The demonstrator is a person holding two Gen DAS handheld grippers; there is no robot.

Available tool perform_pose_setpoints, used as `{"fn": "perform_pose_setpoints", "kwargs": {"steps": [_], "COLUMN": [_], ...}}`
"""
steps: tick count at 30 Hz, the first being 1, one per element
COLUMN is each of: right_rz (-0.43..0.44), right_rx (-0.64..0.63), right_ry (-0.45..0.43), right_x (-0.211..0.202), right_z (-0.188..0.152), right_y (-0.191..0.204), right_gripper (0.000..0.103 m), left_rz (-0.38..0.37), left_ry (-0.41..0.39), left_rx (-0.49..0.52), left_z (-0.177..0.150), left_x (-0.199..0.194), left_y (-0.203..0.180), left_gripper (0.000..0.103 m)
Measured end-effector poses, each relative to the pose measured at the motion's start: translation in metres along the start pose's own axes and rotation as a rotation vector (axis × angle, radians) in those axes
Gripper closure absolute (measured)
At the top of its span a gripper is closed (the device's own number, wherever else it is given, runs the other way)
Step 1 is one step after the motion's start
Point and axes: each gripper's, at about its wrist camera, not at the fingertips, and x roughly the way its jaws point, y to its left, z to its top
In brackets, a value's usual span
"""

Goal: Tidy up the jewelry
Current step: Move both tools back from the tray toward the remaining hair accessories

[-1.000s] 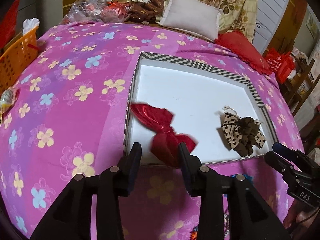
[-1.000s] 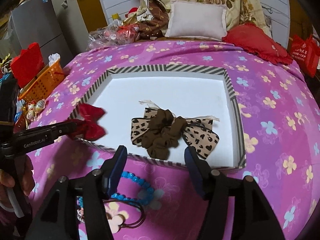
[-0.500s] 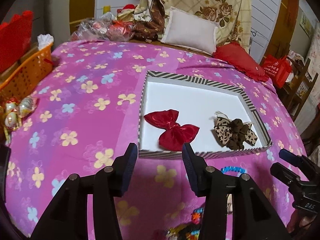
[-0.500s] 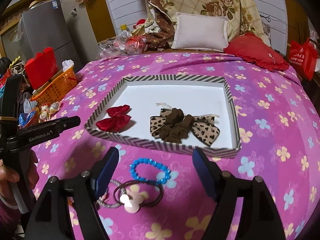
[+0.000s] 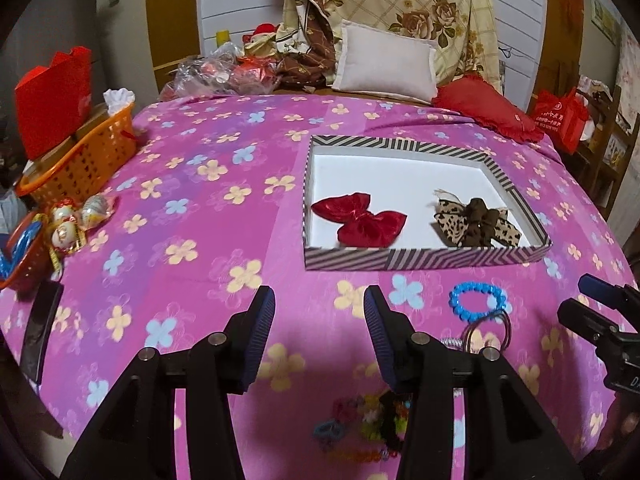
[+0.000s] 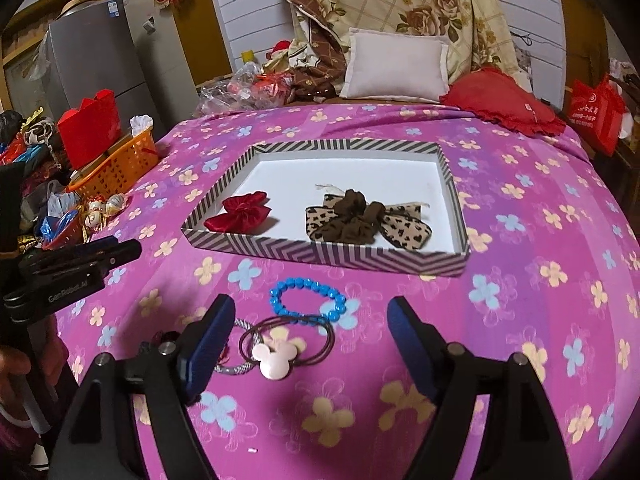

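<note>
my right hand-held gripper [image 6: 308,340] wide, empty | hair tie [image 6: 276,354] between its jaws, nearest | left hand-held gripper [image 5: 320,332] wide, empty | bracelet [image 6: 306,296] just beyond, toward tray [image 6: 328,254]

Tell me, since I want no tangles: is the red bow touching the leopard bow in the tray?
Apart. The right wrist view shows bare white tray floor between the red bow and the leopard bow.

The red bow [image 5: 359,220] looks like shiny satin cloth; the leopard bow [image 6: 366,220] is matt fabric. The striped tray [image 6: 328,256] seems smooth printed cardboard. The blue bracelet [image 6: 306,298] has glossy plastic beads. The floral bedspread [image 5: 180,208] is soft matt cloth, and the orange basket [image 5: 86,162] is perforated plastic.
</note>
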Motion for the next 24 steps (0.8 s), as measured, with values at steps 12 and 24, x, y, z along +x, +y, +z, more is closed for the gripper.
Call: {"fn": "perform_pose_setpoints", "kwargs": {"steps": [12, 24], "right_rz": [0.000, -0.008], "right_rx": [-0.019, -0.049], "right_ry": [0.007, 0.016], "right_x": [-0.012, -0.020], "right_z": [-0.018, -0.027], "right_y": [0.012, 0.018], "right_gripper": [0.021, 0.021], "left_rz": [0.024, 0.019], "left_ry": [0.008, 0.028], "left_rx": [0.027, 0.015], "left_z": [-0.023, -0.038], "left_x": [-0.017, -0.024], "left_y": [-0.007, -0.005], "left_gripper": [0.080, 0.080]}}
